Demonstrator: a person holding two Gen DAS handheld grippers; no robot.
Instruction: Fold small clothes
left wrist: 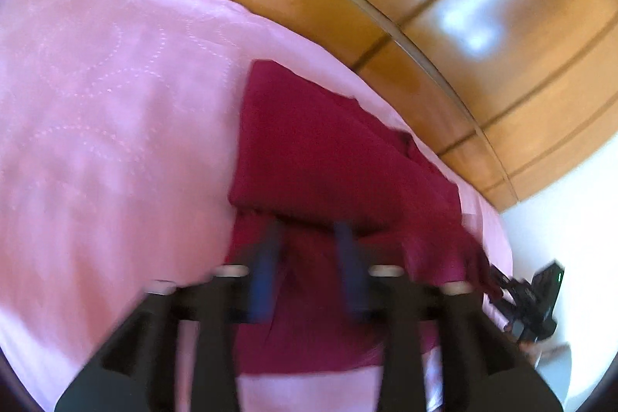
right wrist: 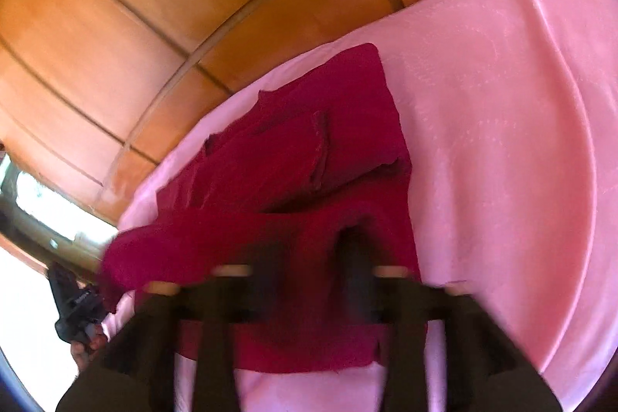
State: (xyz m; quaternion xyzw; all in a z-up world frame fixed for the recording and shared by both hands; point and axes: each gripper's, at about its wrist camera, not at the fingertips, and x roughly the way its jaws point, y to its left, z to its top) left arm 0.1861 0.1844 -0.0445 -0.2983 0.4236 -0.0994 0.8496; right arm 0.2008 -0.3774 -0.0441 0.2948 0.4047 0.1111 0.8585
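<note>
Both grippers are angling downward over a bed, each camera looking along its own fingers at the same crimson garment (left wrist: 328,157). The left gripper (left wrist: 309,230) is hovering with its two blue-padded fingers (left wrist: 266,269) spread apart above the near part of the cloth; nothing is pinched between them, so it is released. The right gripper (right wrist: 309,250) is likewise standing with its two dark fingers (right wrist: 357,265) parted over the garment's near edge, with cloth lying beneath the gap but the pads not pressing on it, though blur is making the contact hard to read. In each view the other gripper is showing as a dark shape at the frame's edge, low on the right in the left view and low on the left in the right view. There is one garment, lying partly folded on the pink quilted bedspread (left wrist: 100,95), close to the bed's edge that borders the orange tiled floor (right wrist: 116,26). Two grippers, one piece of clothing and one bedspread are in view.
</note>
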